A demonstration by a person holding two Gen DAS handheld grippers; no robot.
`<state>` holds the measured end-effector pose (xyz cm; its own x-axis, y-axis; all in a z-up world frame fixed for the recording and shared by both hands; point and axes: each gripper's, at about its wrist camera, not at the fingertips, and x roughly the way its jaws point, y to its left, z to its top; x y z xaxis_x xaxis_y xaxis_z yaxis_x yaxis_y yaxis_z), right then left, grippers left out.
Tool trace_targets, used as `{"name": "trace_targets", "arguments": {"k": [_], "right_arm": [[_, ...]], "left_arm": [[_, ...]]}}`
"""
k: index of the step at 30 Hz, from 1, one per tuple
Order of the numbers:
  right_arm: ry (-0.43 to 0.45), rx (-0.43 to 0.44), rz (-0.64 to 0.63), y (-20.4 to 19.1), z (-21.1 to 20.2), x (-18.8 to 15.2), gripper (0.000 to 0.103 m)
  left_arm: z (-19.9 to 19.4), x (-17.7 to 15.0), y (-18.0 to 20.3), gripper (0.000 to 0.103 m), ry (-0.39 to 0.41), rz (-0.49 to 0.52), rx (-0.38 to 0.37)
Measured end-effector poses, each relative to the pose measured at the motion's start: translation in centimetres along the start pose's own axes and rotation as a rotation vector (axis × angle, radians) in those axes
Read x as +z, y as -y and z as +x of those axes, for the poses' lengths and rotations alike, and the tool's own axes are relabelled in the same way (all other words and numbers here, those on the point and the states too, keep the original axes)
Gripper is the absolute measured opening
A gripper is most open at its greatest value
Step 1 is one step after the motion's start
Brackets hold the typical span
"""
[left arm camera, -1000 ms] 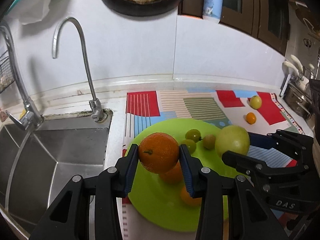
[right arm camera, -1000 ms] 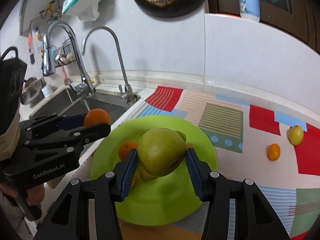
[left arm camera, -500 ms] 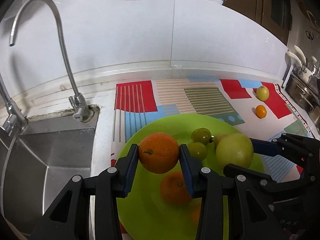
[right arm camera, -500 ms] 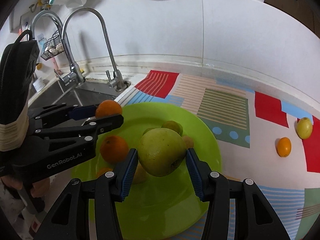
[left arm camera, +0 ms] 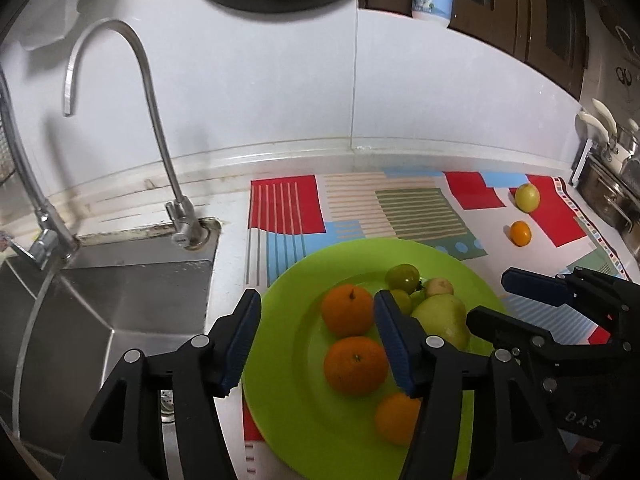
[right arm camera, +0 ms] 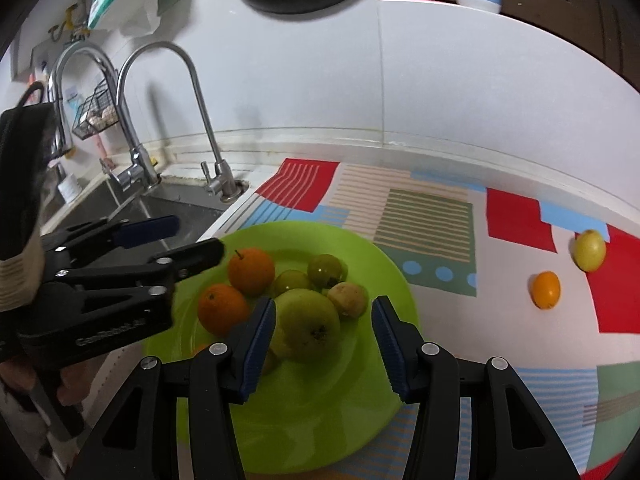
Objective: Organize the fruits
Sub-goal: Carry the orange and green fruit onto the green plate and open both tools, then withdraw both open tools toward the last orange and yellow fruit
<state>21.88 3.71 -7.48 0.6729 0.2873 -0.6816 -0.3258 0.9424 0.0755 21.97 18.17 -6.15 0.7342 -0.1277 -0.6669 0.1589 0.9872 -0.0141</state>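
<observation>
Left hand-held gripper point(left arm camera: 318, 340) — third orange point(left arm camera: 396, 418) half-hidden

One green plate point(left arm camera: 288, 360); three oranges point(left arm camera: 347, 309) on it; two faucets point(right arm camera: 168, 112).

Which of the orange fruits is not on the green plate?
The small orange fruit lying on the patterned mat, beside the yellow fruit; the other oranges lie on the plate.
</observation>
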Motion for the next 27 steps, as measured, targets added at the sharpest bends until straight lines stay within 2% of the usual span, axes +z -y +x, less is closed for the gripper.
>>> {"name": "trace_targets", "arguments": {"k": [3, 8, 11, 18, 27], "right_arm": [[0.011, -0.003, 0.012, 0.1, -0.8, -0.1, 0.056], [0.051, -0.020, 0.013, 0.1, -2.8, -0.2, 0.057], [0.075, -0.030, 0.025, 0.3, -4.3, -0.4, 0.064], [0.126, -0.064, 0.045, 1.0, -7.2, -0.8, 0.071], [0.156, -0.086, 0.062, 2.9, -9.9, -1.3, 0.076]], "left_arm": [[-1.3, -0.2, 0.2, 0.059, 0.010, -0.006, 0.011], [-3.4, -0.4, 0.7, 0.063, 0.033, -0.013, 0.036], [-4.8, -0.5, 1.1, 0.067, 0.053, -0.013, 0.050], [-7.4, -0.9, 2.5, 0.070, 0.076, -0.027, 0.069], [-9.1, -1.4, 4.9, 0.074, 0.090, -0.042, 0.083]]}}
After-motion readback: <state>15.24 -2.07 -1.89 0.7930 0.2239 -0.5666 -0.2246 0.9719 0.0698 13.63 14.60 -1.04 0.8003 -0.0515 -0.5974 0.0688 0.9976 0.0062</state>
